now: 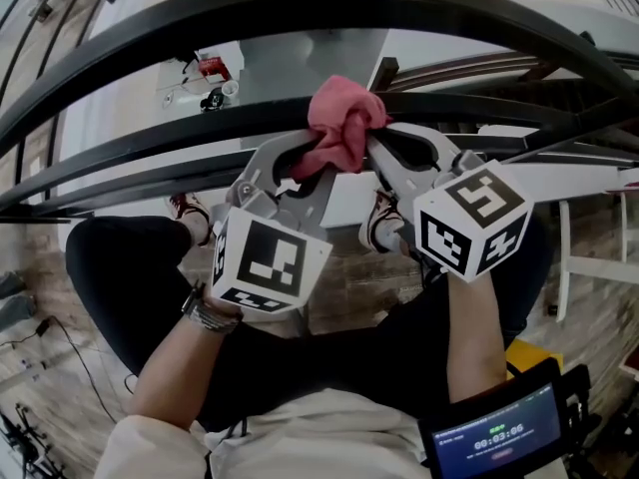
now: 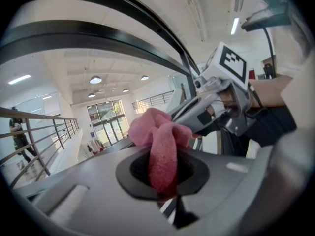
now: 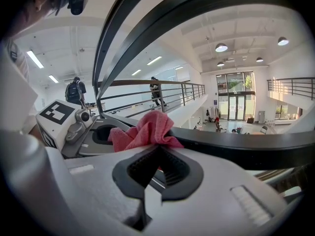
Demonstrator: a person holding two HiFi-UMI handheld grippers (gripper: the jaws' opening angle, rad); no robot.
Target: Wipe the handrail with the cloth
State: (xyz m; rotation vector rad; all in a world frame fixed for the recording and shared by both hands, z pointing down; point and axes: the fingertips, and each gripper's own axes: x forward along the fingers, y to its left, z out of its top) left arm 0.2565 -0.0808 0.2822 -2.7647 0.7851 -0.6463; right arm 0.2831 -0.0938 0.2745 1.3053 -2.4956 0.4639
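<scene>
We hold the pink cloth (image 1: 339, 128) bunched against the dark handrail (image 1: 250, 118); our left gripper (image 1: 300, 168) is clenched on its left fold; our right gripper (image 1: 374, 148) is clamped on its right edge.

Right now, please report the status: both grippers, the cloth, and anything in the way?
Left gripper shut on pink cloth. Right gripper shut on the same cloth. Cloth bunched against the handrail. No obstruction seen along the rail.

Cloth (image 1: 342, 128) was held on the handrail (image 1: 200, 133), flanked by left gripper (image 1: 304, 165) and right gripper (image 1: 372, 150).
</scene>
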